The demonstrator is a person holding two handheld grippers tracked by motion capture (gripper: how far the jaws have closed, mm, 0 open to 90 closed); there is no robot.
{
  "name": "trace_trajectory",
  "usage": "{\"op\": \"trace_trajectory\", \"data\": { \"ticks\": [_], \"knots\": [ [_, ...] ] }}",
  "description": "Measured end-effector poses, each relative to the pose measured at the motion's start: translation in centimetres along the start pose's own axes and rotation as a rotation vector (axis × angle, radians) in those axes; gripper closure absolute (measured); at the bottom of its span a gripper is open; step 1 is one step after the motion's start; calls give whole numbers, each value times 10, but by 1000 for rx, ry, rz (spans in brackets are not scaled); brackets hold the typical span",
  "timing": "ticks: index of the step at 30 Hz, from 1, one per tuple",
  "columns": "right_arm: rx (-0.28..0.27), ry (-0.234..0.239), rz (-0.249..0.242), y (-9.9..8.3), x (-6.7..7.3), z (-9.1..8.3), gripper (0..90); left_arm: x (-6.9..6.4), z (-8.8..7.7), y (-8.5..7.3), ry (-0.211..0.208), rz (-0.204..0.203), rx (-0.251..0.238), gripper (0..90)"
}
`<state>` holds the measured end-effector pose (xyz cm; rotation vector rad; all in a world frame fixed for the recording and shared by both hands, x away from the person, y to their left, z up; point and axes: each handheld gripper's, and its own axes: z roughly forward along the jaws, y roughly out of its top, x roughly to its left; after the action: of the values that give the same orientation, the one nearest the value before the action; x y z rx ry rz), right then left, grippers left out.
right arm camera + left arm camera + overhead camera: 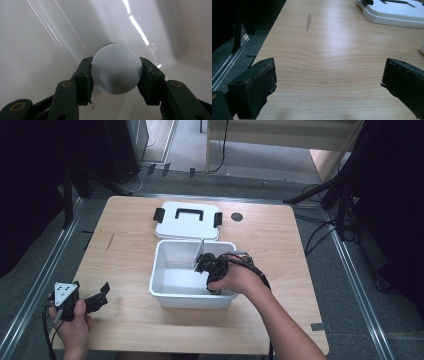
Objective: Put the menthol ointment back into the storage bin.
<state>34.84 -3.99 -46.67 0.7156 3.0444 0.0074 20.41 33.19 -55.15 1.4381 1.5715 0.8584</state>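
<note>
Two grippers at work on a pale wooden table [280,270]. Nearest, at the table's front left corner, the left gripper [97,296] held low in the left hand [74,325], jaws spread wide with nothing but bare wood grain between them, as seen in the left gripper view [328,75]. Farther in, near the middle of the table, a white open box [165,292] with an upright divider [200,251] inside. Reaching down into its right-hand compartment from the near right, the right hand [237,279] with the right gripper [116,72], pads pinching a white ball [116,68] from both sides, low against the box's glossy inner wall. Beyond the box, just behind its far rim, a white lid [187,226] with a black handle and black clips, lying flat. Past that, a small dark round mark [237,217] on the wood.
</note>
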Motion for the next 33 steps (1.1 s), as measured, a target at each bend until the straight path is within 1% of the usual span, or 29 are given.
{"op": "trace_trajectory", "data": {
  "ticks": [4,8,11,16,21,24,27,33],
  "knots": [
    [12,8,-11,0,1,1,513,0,0,0,1,0,-1,2],
    [18,3,-20,0,1,1,509,0,0,0,1,0,-1,2],
    [9,1,-26,0,1,1,499,0,0,0,1,0,0,2],
    [-13,7,-10,-1,1,-6,486,0,0,0,0,-2,1,2],
    [-57,-18,-5,-4,1,-25,448,0,0,0,0,-3,0,2],
    [-88,-9,8,-8,-1,-40,439,0,0,0,0,-5,0,2],
    [-124,7,32,-14,-4,-56,439,0,0,0,-1,-8,0,2],
    [-185,0,57,-31,-10,-89,438,0,0,0,-1,-9,-1,2]
  ]
}}
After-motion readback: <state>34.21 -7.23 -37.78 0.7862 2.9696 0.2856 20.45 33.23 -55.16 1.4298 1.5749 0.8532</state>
